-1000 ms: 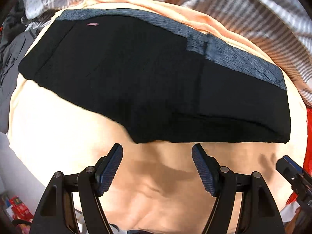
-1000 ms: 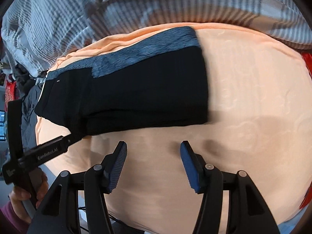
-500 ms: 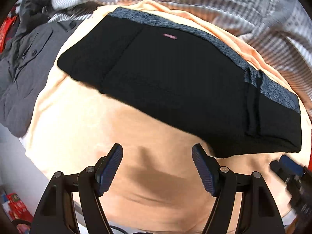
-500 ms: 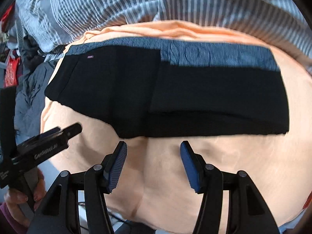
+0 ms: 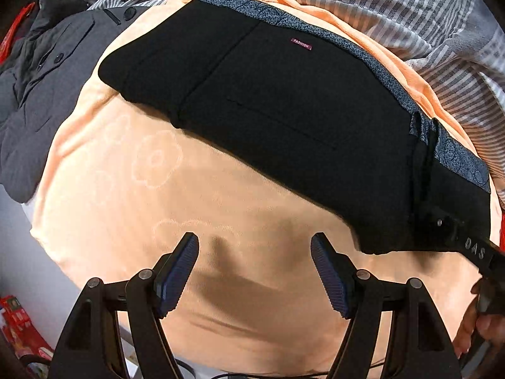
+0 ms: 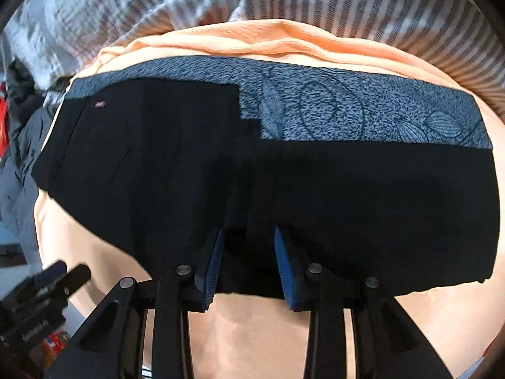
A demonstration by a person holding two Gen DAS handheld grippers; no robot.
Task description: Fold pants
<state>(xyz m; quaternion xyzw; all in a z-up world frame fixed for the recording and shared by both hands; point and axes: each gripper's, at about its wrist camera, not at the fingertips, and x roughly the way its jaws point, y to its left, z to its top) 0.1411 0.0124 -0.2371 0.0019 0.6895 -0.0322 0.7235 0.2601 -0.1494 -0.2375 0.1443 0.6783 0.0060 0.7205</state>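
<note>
Black pants [image 5: 284,104] with a grey patterned band [image 6: 363,117] lie folded flat on a peach blanket [image 5: 142,205]. My left gripper [image 5: 254,259] is open and empty over bare blanket, short of the pants' near edge. My right gripper [image 6: 247,246] is open with its fingers reaching over the near edge of the pants [image 6: 347,195], cloth between the jaws. The right gripper's body also shows at the right edge of the left wrist view [image 5: 467,246], on the pants' near right corner.
A striped grey and white duvet [image 5: 410,9] lies bunched behind the blanket. A dark grey buttoned jacket [image 5: 34,72] lies to the left. Red packaging [image 5: 19,325] sits low at the left, beyond the bed's edge.
My right gripper has moved forward from the bare blanket onto the pants' near edge. My left gripper has swung left, away from the pants.
</note>
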